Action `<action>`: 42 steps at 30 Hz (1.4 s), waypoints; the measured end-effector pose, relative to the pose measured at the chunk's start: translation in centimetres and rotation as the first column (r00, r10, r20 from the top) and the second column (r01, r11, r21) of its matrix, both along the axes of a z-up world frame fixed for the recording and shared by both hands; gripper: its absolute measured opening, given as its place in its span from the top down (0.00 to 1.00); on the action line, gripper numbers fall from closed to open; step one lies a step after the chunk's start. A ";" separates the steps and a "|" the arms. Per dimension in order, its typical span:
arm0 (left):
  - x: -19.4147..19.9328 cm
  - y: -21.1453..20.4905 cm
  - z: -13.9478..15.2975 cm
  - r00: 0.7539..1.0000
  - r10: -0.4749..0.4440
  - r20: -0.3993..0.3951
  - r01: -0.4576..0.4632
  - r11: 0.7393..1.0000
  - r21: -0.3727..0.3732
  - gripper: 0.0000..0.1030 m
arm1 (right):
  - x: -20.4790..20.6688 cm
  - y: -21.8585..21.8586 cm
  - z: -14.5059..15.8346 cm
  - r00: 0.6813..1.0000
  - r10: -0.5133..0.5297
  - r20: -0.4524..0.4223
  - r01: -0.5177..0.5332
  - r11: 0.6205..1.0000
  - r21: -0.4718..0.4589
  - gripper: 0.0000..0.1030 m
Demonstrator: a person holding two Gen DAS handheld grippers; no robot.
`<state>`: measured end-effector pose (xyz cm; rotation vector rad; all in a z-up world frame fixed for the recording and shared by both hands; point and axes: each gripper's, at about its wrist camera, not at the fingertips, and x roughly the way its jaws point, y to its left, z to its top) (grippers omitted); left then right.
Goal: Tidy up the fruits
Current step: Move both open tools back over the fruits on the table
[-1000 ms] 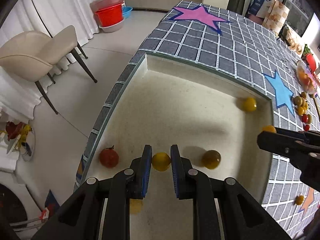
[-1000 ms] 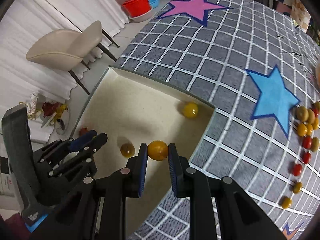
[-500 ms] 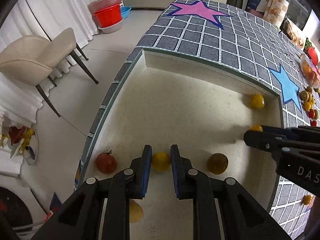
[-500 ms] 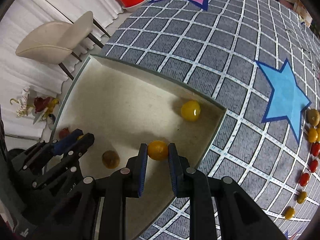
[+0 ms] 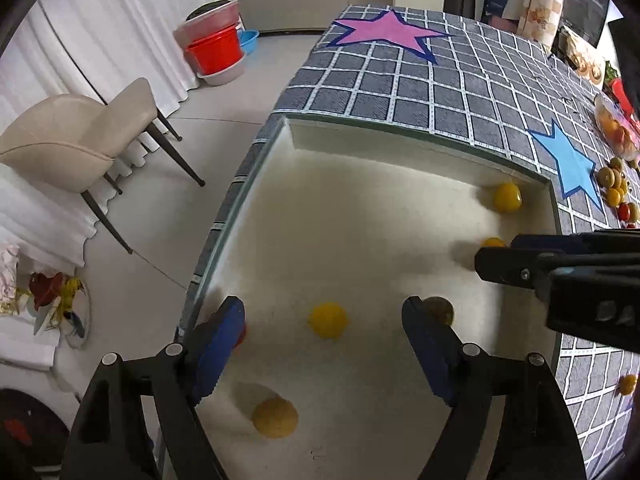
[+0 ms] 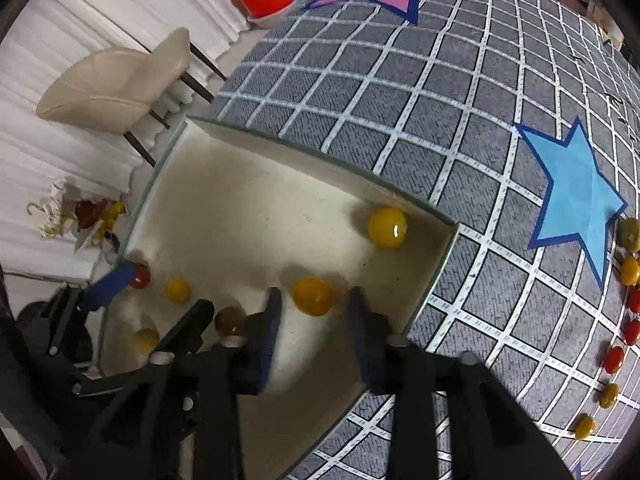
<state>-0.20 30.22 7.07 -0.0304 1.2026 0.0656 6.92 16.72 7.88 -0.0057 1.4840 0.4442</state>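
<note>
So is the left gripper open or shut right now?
Open. The left gripper has its fingers spread wide, and the yellow fruit sits loose between them in the tray.

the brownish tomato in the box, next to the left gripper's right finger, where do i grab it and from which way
Grip the brownish tomato across its widest middle, coming straight down from above. It is round, so no side grips better, but the left gripper finger touches or overlaps one side, and the yellow tomato lies beyond that. The box walls stand well clear.
</note>
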 end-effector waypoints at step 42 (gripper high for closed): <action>3.8 -26.0 3.1 0.899 -0.437 -0.021 0.432 0.894 -0.120 0.20 | -15.4 -26.2 5.6 0.924 -0.374 0.078 0.382 0.914 -0.135 0.24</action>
